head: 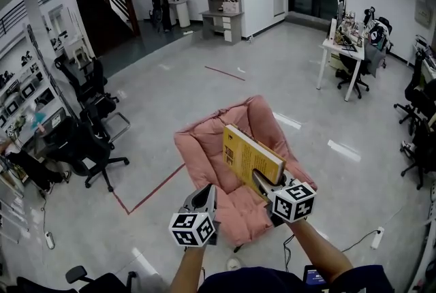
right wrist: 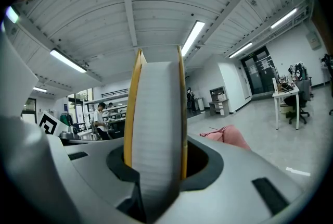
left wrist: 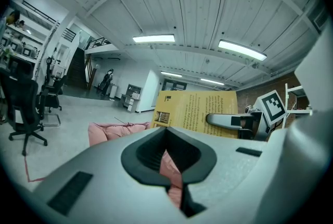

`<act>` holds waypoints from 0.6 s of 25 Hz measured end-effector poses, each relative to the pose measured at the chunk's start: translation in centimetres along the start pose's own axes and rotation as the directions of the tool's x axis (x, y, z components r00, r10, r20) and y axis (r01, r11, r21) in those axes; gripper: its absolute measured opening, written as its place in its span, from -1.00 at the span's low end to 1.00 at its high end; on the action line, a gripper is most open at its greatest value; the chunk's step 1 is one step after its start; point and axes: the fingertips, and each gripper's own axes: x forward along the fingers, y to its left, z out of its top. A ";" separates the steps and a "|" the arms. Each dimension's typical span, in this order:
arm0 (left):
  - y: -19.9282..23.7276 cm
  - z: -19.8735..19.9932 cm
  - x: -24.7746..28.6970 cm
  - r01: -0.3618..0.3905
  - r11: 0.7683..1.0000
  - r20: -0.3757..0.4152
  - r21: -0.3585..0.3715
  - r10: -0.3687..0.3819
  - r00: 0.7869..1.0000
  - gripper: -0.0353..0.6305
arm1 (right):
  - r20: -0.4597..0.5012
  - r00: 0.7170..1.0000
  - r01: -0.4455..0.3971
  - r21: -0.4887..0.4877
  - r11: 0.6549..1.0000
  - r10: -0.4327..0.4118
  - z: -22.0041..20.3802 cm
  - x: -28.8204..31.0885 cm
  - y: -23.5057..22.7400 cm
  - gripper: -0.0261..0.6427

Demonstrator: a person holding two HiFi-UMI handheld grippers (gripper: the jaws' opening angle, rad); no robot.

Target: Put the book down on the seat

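Our right claw [head: 261,181] is clenched on the thick yellow paperback book [head: 248,154] at its near lower edge. The book hangs tilted on edge right above the pink padded chair seat [head: 204,148] — its long axis runs away from us. Our left claw [head: 204,202], closed on nothing, hovers just left of the book. We judge the way down unobstructed — the black office chairs [head: 95,148] stand well apart.

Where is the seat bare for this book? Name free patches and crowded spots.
The pink seat carries nothing: its cushion is bare from the left rim across to the book. Crowded on the right, where the right gripper holds the book above it; the left gripper hovers at the near edge.
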 end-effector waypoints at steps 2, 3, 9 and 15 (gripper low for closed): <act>0.6 0.3 0.3 0.003 1.000 0.000 -0.002 -0.003 1.000 -0.88 | -0.005 1.000 0.002 0.000 1.000 -0.002 0.0 0.8 -0.1 -0.46; 0.9 0.4 0.5 0.005 1.000 0.000 -0.002 -0.005 1.000 -0.88 | -0.006 1.000 0.002 -0.001 1.000 -0.002 0.1 1.1 -0.1 -0.46; 2.9 0.5 1.2 0.015 1.000 -0.015 -0.003 -0.015 1.000 -0.88 | -0.011 1.000 0.001 -0.001 1.000 -0.001 0.0 3.4 0.2 -0.46; 4.0 0.2 2.2 0.026 1.000 -0.028 -0.015 -0.027 0.999 -0.88 | -0.018 1.000 0.012 0.012 1.000 -0.012 -0.5 4.7 0.0 -0.46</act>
